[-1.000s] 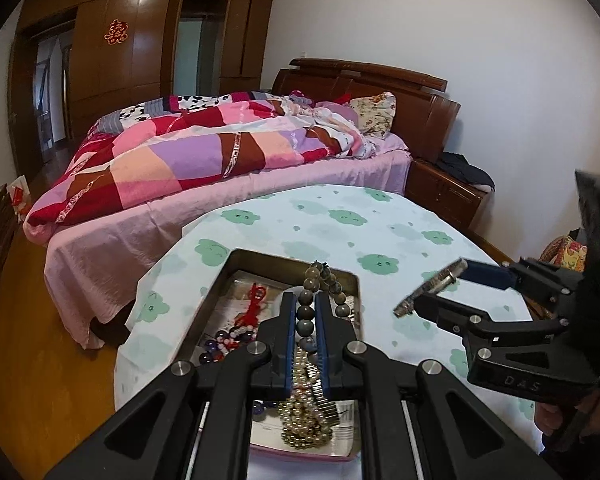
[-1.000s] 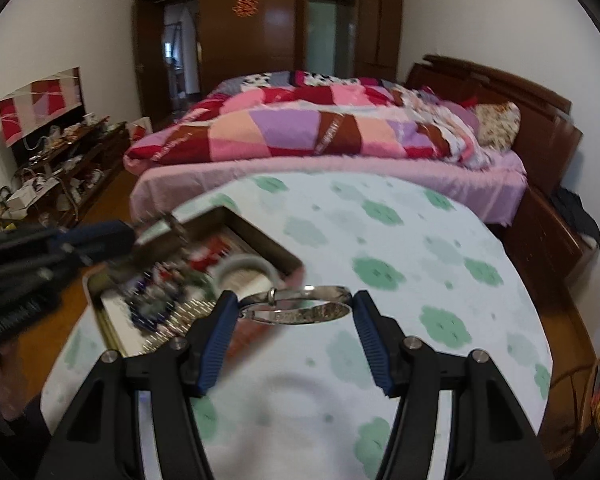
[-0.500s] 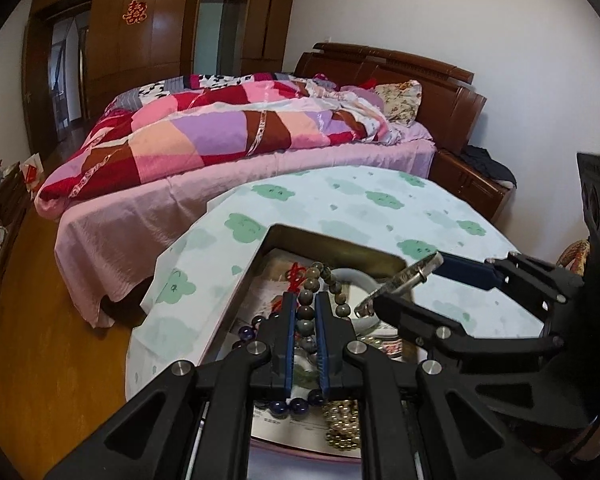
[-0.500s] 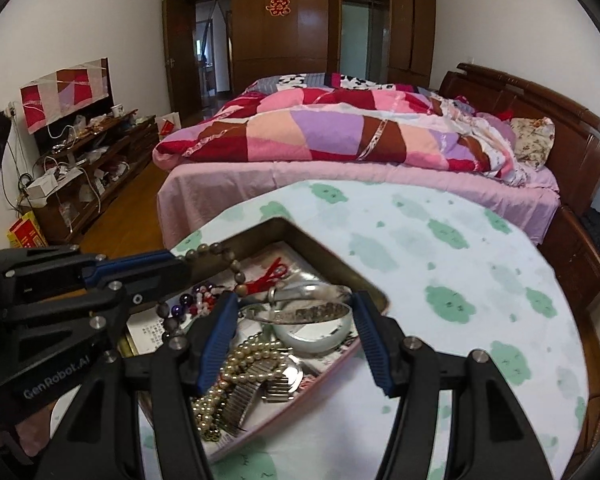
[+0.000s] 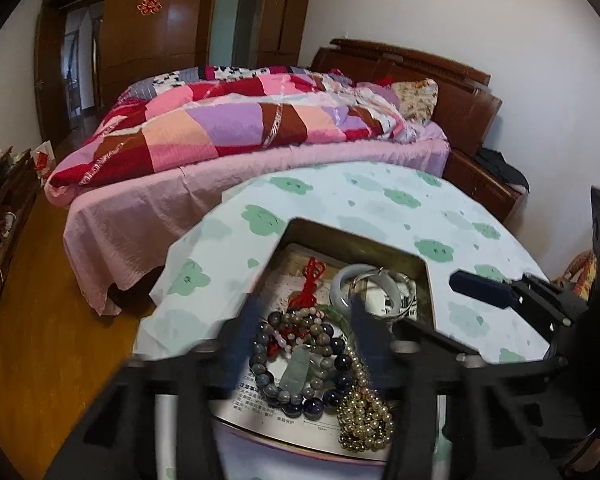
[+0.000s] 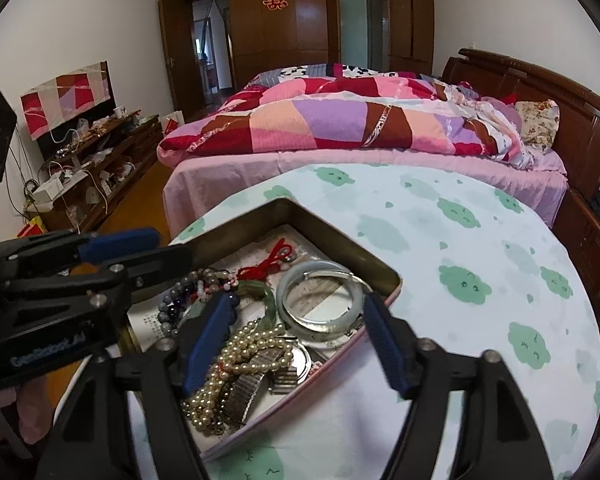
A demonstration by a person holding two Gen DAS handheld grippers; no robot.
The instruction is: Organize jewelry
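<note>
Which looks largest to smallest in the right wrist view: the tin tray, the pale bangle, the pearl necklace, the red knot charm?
1. tin tray
2. pearl necklace and pale bangle: alike; the necklace lies nearer the camera, so unsure
3. red knot charm

**Two wrist views over one tin**

The left wrist view sits low and close over the tin (image 5: 356, 240), facing the bed (image 5: 260, 140) in the upper centre, the right gripper (image 5: 428, 308) entering from the right. The right wrist view looks from further right, equally near; the left gripper (image 6: 148, 246) enters at left. Both share tin, table (image 6: 480, 260) and bed.
</note>
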